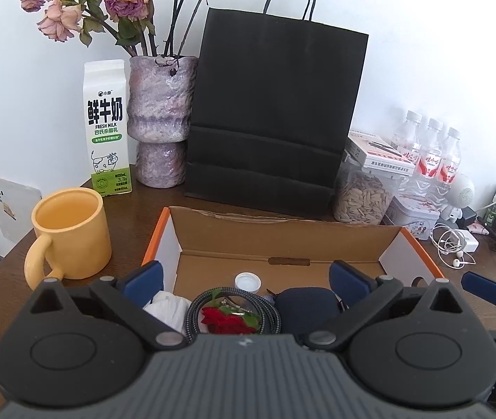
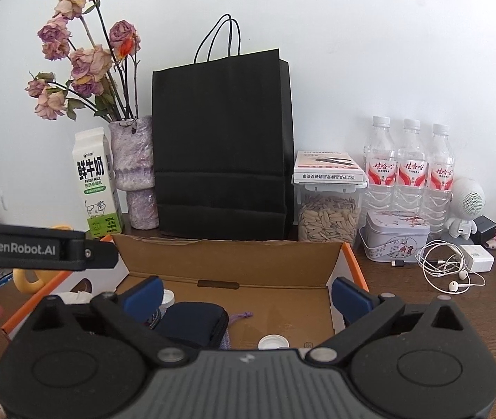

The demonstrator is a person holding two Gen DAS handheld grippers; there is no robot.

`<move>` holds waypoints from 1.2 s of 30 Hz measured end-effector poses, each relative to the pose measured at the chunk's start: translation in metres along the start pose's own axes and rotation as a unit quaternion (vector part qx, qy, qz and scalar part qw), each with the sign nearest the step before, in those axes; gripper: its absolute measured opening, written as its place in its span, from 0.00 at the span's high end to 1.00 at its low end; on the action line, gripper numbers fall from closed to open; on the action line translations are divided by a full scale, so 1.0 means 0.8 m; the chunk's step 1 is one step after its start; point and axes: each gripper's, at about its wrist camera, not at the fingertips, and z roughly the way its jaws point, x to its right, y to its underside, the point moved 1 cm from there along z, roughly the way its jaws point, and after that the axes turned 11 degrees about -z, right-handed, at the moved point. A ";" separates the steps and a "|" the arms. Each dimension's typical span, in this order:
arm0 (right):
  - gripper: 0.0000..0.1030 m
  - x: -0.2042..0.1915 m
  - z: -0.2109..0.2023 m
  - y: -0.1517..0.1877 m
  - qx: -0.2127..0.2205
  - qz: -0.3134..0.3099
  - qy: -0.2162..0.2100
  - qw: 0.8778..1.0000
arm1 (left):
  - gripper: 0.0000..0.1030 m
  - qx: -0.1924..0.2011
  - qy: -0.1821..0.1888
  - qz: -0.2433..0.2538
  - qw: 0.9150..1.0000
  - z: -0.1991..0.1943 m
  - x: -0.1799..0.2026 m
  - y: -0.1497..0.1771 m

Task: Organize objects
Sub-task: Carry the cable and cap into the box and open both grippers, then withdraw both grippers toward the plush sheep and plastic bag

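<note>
An open cardboard box (image 1: pixel 283 237) with an orange rim sits on the dark wooden table. In the left wrist view it holds a white bottle cap (image 1: pixel 247 282), a coiled braided cable (image 1: pixel 197 309), a red rose (image 1: pixel 225 319), a dark blue pouch (image 1: pixel 304 309) and white tissue (image 1: pixel 167 309). My left gripper (image 1: pixel 244 279) hangs open over the box's near part, with nothing between its pads. My right gripper (image 2: pixel 246 296) is open too, over the same box (image 2: pixel 230 262), above the pouch (image 2: pixel 192 324) and a white cap (image 2: pixel 273 342).
Behind the box stand a yellow mug (image 1: pixel 71 234), a milk carton (image 1: pixel 107 129), a vase of dried roses (image 1: pixel 159 122), a black paper bag (image 1: pixel 272 111), a jar of seeds (image 2: pixel 328 214) and three water bottles (image 2: pixel 410 171). At the right lie a tin (image 2: pixel 396 241) and white earphones (image 2: pixel 450 272).
</note>
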 end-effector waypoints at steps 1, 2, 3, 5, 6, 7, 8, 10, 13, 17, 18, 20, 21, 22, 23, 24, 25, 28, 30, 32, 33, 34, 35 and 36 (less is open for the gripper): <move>0.00 -0.001 -0.003 0.000 0.001 0.000 0.000 1.000 | 0.00 0.001 0.000 0.002 1.000 -0.005 0.001 0.001; 0.00 -0.002 -0.007 0.000 0.002 0.000 0.000 1.000 | 0.00 0.003 0.000 0.003 1.000 -0.009 0.001 0.001; 0.00 -0.002 -0.012 0.000 0.003 0.000 0.000 1.000 | 0.00 0.003 0.000 0.005 1.000 -0.014 0.002 0.002; 0.00 -0.004 -0.022 0.000 0.006 -0.001 0.000 1.000 | 0.00 0.004 0.000 0.009 1.000 -0.023 0.003 0.003; 0.00 -0.005 -0.027 0.000 0.008 -0.001 0.000 1.000 | 0.00 0.004 0.000 0.010 1.000 -0.028 0.004 0.004; 0.00 -0.005 -0.033 -0.001 0.010 -0.001 0.002 1.000 | 0.00 0.005 0.000 0.012 1.000 -0.033 0.004 0.005; 0.00 -0.006 -0.039 -0.001 0.011 -0.001 0.002 1.000 | 0.00 0.005 0.000 0.013 1.000 -0.038 0.005 0.006; 0.00 -0.007 -0.051 0.000 0.014 -0.001 0.004 1.000 | 0.00 0.005 -0.001 0.017 1.000 -0.049 0.005 0.009; 0.00 -0.009 -0.068 0.001 0.016 -0.002 0.006 1.000 | 0.00 0.004 -0.002 0.026 1.000 -0.064 0.006 0.016; 0.00 -0.012 -0.095 0.008 0.017 -0.007 0.004 1.000 | 0.00 0.002 -0.003 0.034 0.999 -0.084 0.005 0.026; 0.00 -0.013 -0.101 0.010 0.017 -0.009 0.003 1.000 | 0.00 0.001 -0.003 0.036 0.999 -0.088 0.004 0.029; 0.00 -0.016 -0.114 0.014 0.017 -0.012 0.003 1.000 | 0.00 -0.002 -0.005 0.043 0.999 -0.098 0.003 0.036; 0.00 -0.017 -0.120 0.017 0.016 -0.013 0.003 1.000 | 0.00 -0.004 -0.005 0.046 0.999 -0.102 0.002 0.040; 0.00 -0.018 -0.125 0.019 0.015 -0.013 0.003 1.000 | 0.00 -0.006 -0.006 0.048 0.999 -0.106 0.001 0.044; 0.00 -0.018 -0.131 0.022 0.014 -0.014 0.002 1.000 | 0.00 -0.008 -0.006 0.050 0.999 -0.110 0.000 0.048; 0.00 -0.019 -0.136 0.025 0.013 -0.015 0.002 1.000 | 0.00 -0.011 -0.007 0.052 0.999 -0.114 -0.001 0.052; 0.00 -0.019 -0.142 0.028 0.012 -0.015 0.002 1.000 | 0.00 -0.014 -0.008 0.054 0.998 -0.117 -0.003 0.056; 0.00 -0.021 -0.156 0.036 0.008 -0.018 0.000 1.000 | 0.00 -0.021 -0.011 0.060 0.998 -0.127 -0.007 0.067; 0.00 -0.023 -0.165 0.043 0.005 -0.020 -0.003 1.000 | 0.00 -0.028 -0.012 0.063 0.998 -0.132 -0.011 0.075; 0.00 -0.025 -0.174 0.049 0.001 -0.023 -0.004 1.000 | 0.00 -0.033 -0.017 0.068 0.997 -0.135 -0.015 0.083; 0.00 -0.026 -0.177 0.052 0.000 -0.024 -0.005 1.000 | 0.00 -0.035 -0.020 0.070 0.997 -0.136 -0.017 0.086; 0.00 -0.027 -0.181 0.055 -0.002 -0.025 -0.006 1.000 | 0.00 -0.038 -0.020 0.072 0.996 -0.137 -0.019 0.090; 0.00 -0.028 -0.184 0.058 -0.003 -0.025 -0.006 1.000 | 0.00 -0.042 -0.021 0.073 0.996 -0.139 -0.022 0.094; 0.00 -0.028 -0.188 0.061 -0.006 -0.026 -0.007 1.000 | 0.00 -0.046 -0.022 0.074 0.996 -0.140 -0.024 0.097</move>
